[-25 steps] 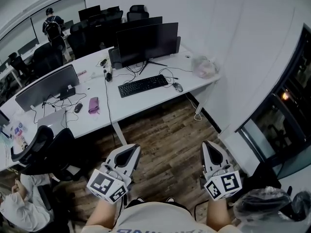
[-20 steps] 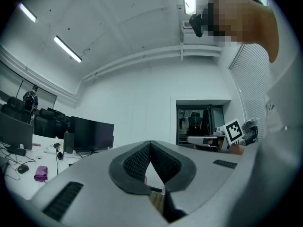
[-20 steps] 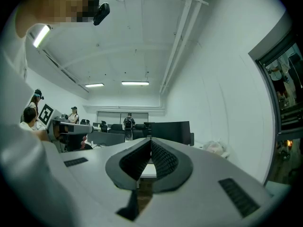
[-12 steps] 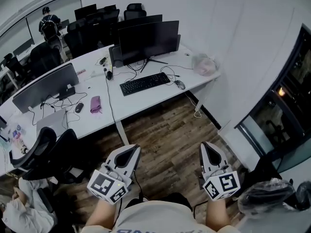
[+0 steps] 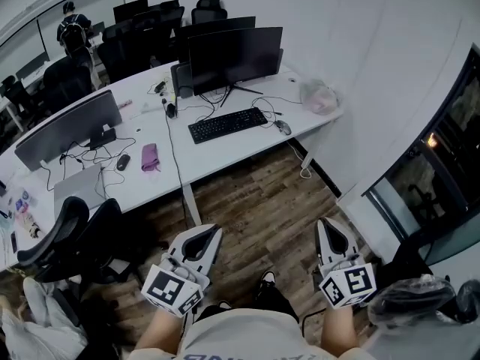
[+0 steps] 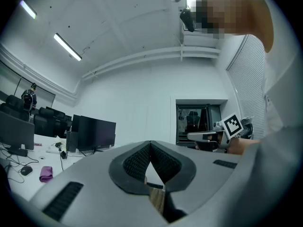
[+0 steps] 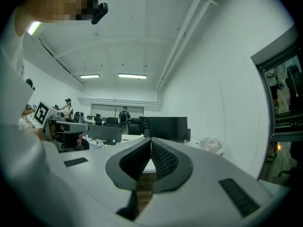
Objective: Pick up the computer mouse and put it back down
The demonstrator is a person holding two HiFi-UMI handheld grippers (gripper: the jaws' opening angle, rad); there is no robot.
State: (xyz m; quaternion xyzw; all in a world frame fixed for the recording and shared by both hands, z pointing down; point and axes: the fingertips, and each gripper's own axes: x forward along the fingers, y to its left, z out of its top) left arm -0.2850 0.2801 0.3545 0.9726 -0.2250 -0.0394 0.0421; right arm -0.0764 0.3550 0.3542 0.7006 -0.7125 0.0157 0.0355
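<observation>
as the empty, closed-jawed left gripper [image 5: 204, 238] and right gripper [image 5: 330, 231] are approaching, the small grey computer mouse [image 5: 283, 127] is lying untouched.

I am looking down over a wood floor [image 5: 262, 205] at a long white desk [image 5: 225, 163] that is running along a white wall [image 5: 375, 36]. A black keyboard [image 5: 227, 124] is lying on it in front of a dark monitor [image 5: 235, 51], with black cables [image 5: 259, 111] trailing between them. A crumpled plastic bag [image 5: 320, 97] is sitting near the desk's right end. Further left, a pink cloth [image 5: 150, 157] is lying beside a second monitor [image 5: 67, 130]. A black office chair [image 5: 64, 231] is standing at the desk's near left side. Far back, a person [image 5: 73, 28] is standing among more chairs. Two ceiling lights [image 7: 132, 75] are glowing.
</observation>
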